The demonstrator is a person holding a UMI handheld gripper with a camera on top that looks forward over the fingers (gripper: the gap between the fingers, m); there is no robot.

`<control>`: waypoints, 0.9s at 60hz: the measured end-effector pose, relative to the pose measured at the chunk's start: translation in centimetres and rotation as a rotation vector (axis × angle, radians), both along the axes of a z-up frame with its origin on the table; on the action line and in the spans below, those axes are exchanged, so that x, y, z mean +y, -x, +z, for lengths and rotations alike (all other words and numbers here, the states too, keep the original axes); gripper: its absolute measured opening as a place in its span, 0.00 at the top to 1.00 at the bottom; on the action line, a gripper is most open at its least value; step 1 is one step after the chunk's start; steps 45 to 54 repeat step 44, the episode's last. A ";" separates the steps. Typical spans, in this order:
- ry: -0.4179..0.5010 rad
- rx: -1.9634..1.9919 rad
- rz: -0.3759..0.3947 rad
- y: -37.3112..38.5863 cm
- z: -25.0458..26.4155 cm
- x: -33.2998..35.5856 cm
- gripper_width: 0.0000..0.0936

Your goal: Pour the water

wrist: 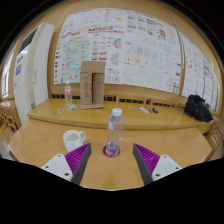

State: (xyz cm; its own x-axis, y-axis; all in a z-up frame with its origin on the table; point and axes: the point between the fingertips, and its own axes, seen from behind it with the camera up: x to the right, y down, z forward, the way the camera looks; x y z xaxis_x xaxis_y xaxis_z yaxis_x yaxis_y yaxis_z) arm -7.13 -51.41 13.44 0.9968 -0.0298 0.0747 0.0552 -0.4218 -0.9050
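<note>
A clear plastic water bottle with a white cap stands upright on a small dark red coaster on the wooden table. A white cup stands on the table to the bottle's left. My gripper is open, its purple pads spread wide on either side. The bottle stands just ahead of the fingertips, centred between them, with clear gaps at both sides. Nothing is held.
A second table stands beyond, bearing a brown cardboard box and another small bottle. A black bag lies at its right end. Posters cover the back wall. White sheets lie under the fingers.
</note>
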 end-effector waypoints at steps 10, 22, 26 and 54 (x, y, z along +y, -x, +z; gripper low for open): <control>0.008 0.001 -0.035 2.6 2.8 -10.6 0.09; 0.020 -0.005 -0.068 4.3 3.5 -19.1 0.09; 0.019 -0.008 -0.080 4.5 3.8 -20.8 0.09; 0.009 -0.023 -0.084 4.2 4.8 -23.1 0.09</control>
